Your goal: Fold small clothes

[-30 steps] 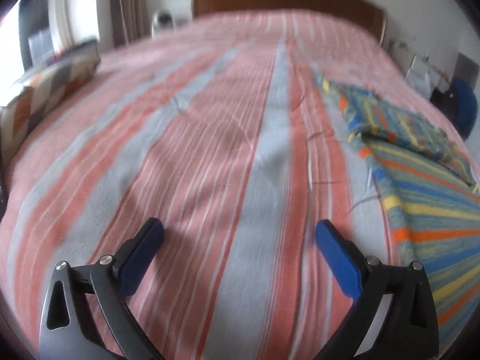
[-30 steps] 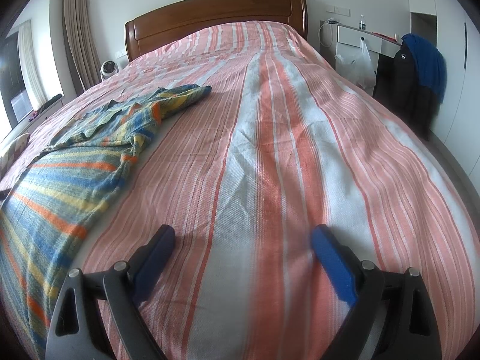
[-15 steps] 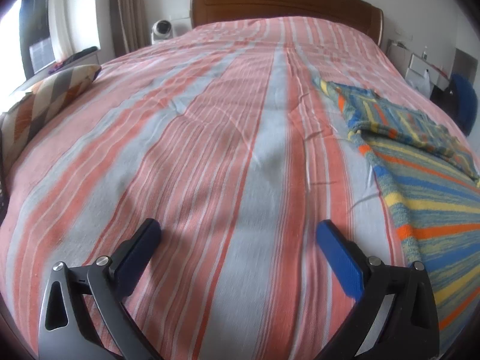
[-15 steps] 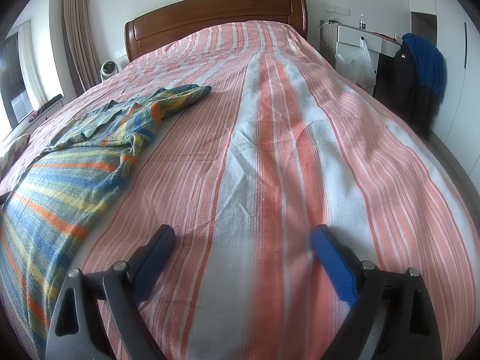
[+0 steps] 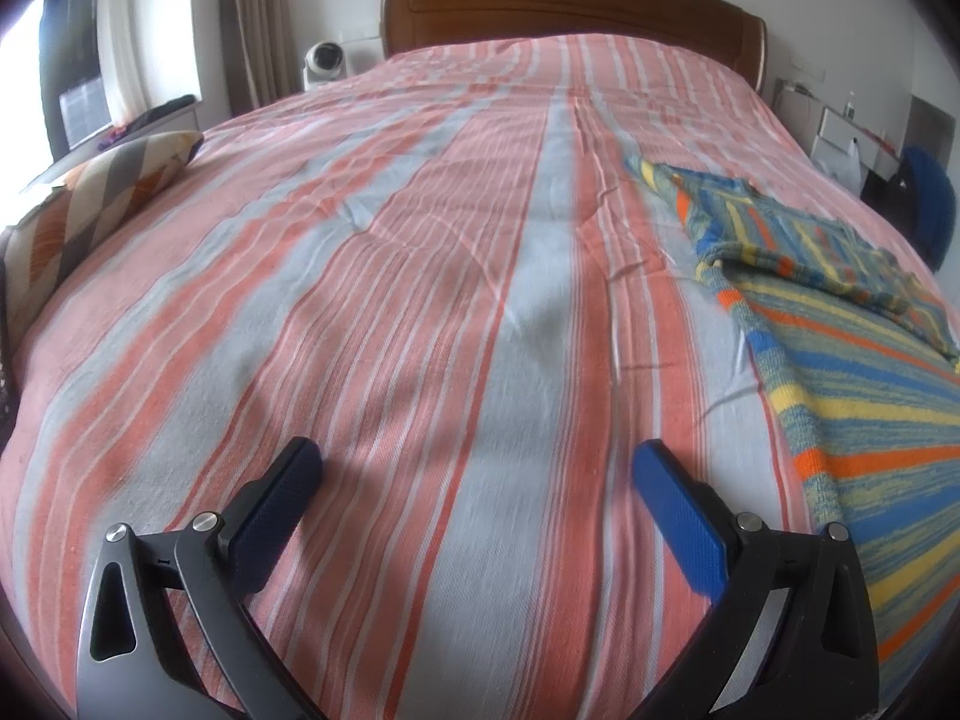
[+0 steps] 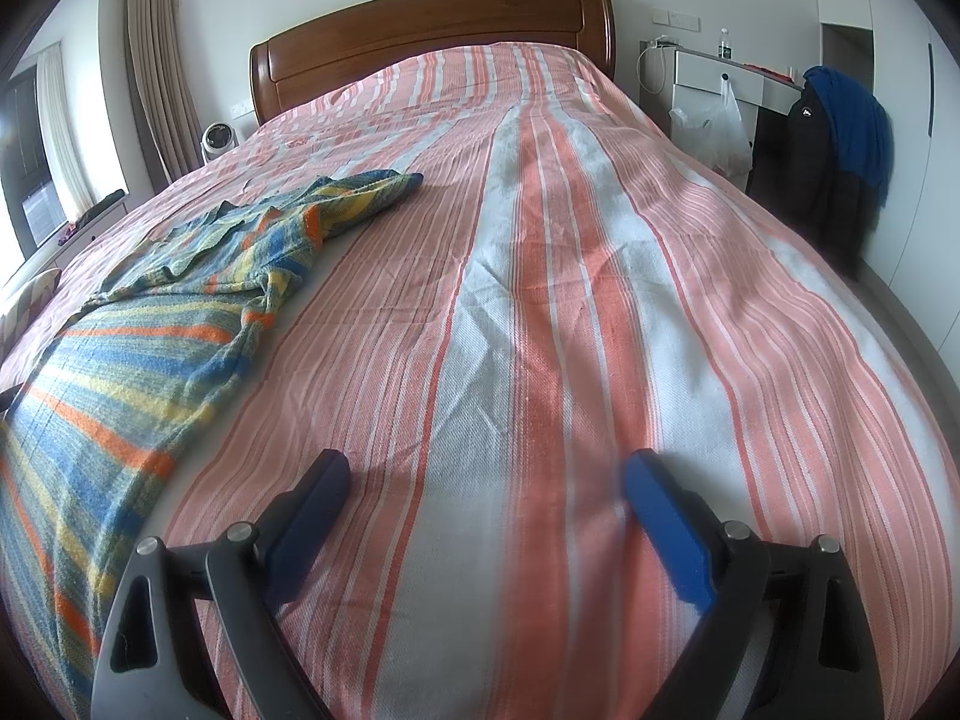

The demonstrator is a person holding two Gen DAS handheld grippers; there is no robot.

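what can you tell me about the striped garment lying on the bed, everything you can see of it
The striped garment is a soft woven-looking top banded in blue, yellow, green and orange. It lies spread out and unfolded on the bedspread, its body flat toward the cameras, with a rumpled upper part and one sleeve stretched toward the headboard. Nothing grips it: the left gripper and right gripper hover open over bare bedspread on either side.

Both claws, left claw [image 5: 477, 468] & right claw [image 6: 486, 477]: black arms w/ cutouts, silver screws, blue textured pads
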